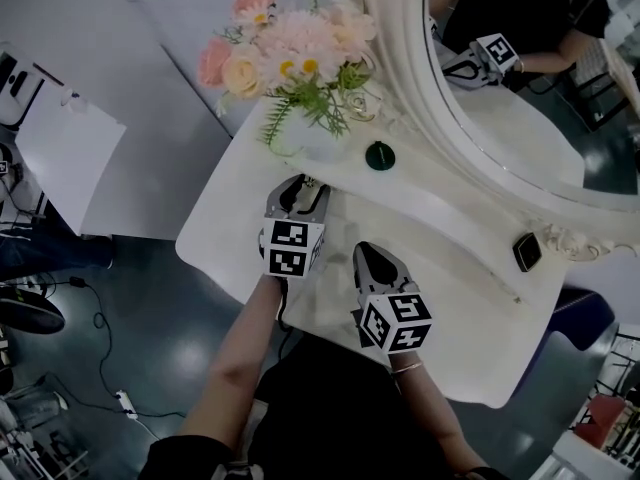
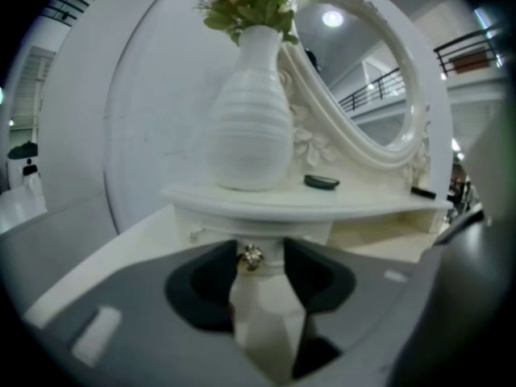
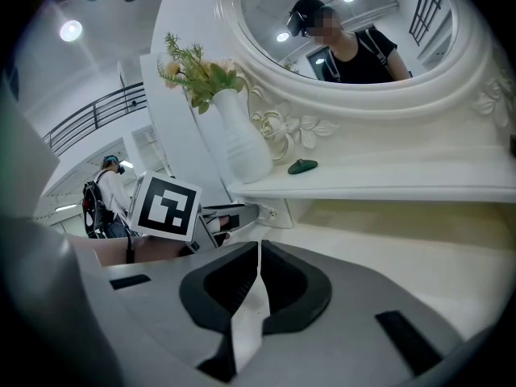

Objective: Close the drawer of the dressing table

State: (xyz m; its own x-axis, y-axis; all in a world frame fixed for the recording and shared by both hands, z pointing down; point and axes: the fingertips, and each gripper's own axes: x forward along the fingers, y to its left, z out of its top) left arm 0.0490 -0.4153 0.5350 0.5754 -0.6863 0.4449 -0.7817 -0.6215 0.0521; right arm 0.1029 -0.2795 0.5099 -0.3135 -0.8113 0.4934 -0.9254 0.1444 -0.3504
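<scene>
Drawer [image 3: 282, 216]: it is the little one under the shelf where the vase [image 2: 250, 127] stands, at 12 o'clock from my left gripper [image 1: 305, 188]. I cannot tell how far out it is.
Left fingers: apart, with the drawer's knob [image 2: 251, 255] between them. They are not squeezing it.
Right fingers: my right gripper [image 3: 258, 250] is pinched together on nothing, at 5 o'clock from the left one.
What could go wrong: if I push off to one side, my fingers may slip past the small knob, and the drawer may go in crooked and stick. A hard shove could shake the shelf and wobble the vase.
Table top [image 1: 450, 308]: white and smooth. A dark round thing [image 1: 380, 155] lies at 2 o'clock from my left gripper.
Room: a big mirror [image 1: 520, 78] at the back. The floor [image 1: 150, 348] is dark, with cables [image 1: 95, 318] at 8 o'clock.
</scene>
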